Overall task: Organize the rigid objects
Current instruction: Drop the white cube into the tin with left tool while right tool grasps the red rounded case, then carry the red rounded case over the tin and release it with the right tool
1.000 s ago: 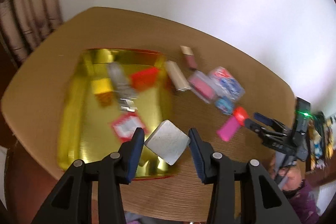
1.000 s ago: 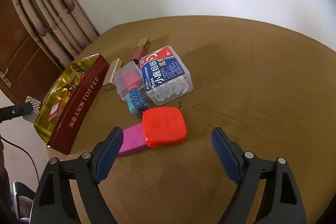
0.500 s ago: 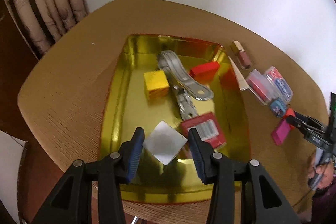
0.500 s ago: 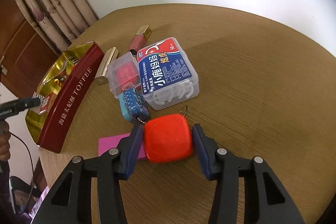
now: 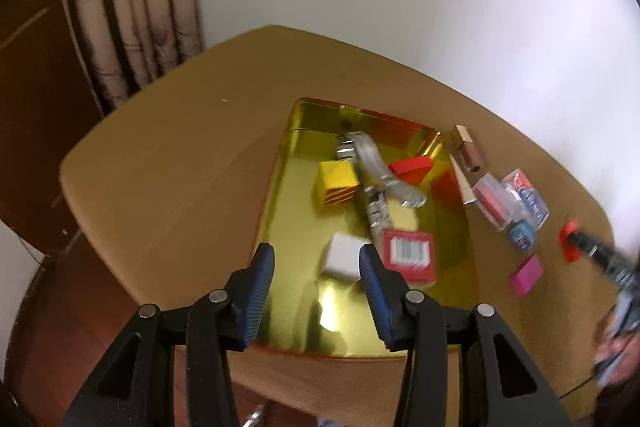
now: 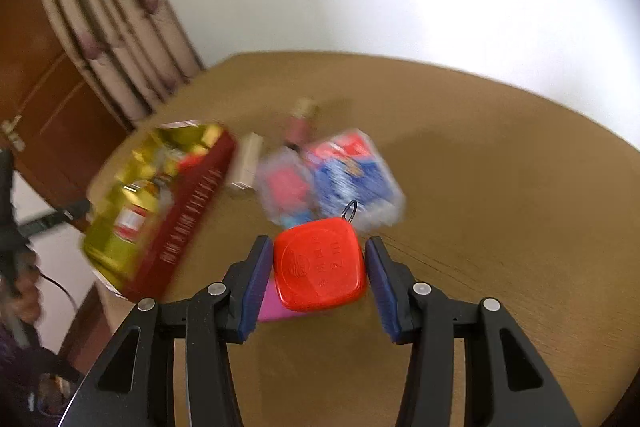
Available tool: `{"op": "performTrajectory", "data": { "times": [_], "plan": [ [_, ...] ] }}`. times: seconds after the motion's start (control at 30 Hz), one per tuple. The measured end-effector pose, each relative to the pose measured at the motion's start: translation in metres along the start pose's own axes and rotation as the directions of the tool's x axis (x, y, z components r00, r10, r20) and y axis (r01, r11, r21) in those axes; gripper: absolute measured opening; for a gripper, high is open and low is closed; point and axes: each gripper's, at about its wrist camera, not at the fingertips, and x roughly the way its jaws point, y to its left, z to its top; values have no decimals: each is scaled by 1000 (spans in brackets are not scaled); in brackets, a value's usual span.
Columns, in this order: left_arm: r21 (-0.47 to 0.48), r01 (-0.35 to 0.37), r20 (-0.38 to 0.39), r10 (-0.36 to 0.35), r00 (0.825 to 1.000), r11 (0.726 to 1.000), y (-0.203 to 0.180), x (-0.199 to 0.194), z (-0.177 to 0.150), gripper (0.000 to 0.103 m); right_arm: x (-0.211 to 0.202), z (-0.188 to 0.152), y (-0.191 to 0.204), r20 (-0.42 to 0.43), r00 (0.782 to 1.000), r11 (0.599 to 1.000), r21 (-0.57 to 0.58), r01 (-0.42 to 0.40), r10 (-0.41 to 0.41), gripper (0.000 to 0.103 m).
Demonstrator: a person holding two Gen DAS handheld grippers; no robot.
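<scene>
A gold tin tray (image 5: 288,195) with a red outer wall sits on the round wooden table. It holds a yellow block (image 5: 336,183), a metal watch (image 5: 374,183), a red block (image 5: 412,167), a red barcode box (image 5: 408,255) and a silver square piece (image 5: 344,257). My left gripper (image 5: 316,291) is open above the tray, the silver piece lying below between the fingers. My right gripper (image 6: 316,271) is shut on a red square case (image 6: 320,271) and holds it above the table; it also shows in the left wrist view (image 5: 570,241).
Right of the tray lie a lipstick (image 5: 468,151), a beige tube (image 5: 460,183), a clear box with red contents (image 5: 494,201), a blue-labelled clear box (image 5: 526,197), a small blue item (image 5: 520,237) and a pink block (image 5: 526,275). Curtains (image 5: 132,7) hang behind.
My left gripper opened and let the silver piece go into the tray. My right gripper lifted the red case off the table and moved; its view is blurred.
</scene>
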Motion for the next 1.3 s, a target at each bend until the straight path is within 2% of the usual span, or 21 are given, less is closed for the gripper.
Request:
{"op": "performTrajectory", "data": {
  "times": [0.17,0.23,0.4,0.53,0.63,0.77,0.93,1.03,1.1,1.17,1.23,1.3],
  "plan": [
    [65,-77,80,71,994,995,4,-12,-30,45,22,19,61,-3,995,992,-72,-102,102,45],
    [84,-89,90,81,993,992,4,-13,-36,45,41,32,79,-19,994,989,-100,-112,110,45],
    [91,-34,92,26,995,995,5,-13,-40,45,101,53,103,-93,990,987,-107,-117,107,45],
    [82,1,68,-7,998,997,9,-8,-41,45,136,59,106,-126,987,991,-79,-109,98,45],
    [50,53,34,-55,998,997,15,-5,-39,45,152,60,107,-145,986,994,-60,-96,87,45],
    [39,75,33,-76,997,996,17,-6,-38,45,166,58,106,-166,982,995,-38,-94,86,45],
    [45,86,17,-87,996,995,14,-4,-40,45,161,61,104,-158,982,994,-11,-108,105,46],
    [43,81,17,-82,997,996,14,-3,-40,45,142,60,98,-102,988,993,15,-115,116,46],
    [43,75,21,-76,997,996,13,-4,-41,45,111,52,85,-22,995,994,51,-98,99,46],
    [42,68,25,-69,997,997,13,-5,-41,45,78,35,68,40,998,994,92,-52,49,47],
    [45,69,27,-70,997,997,12,-5,-42,45,51,14,54,71,997,994,112,13,-21,53],
    [52,68,31,-70,997,996,10,-6,-44,45,26,-16,37,75,988,986,108,129,-137,71]
  ]
}}
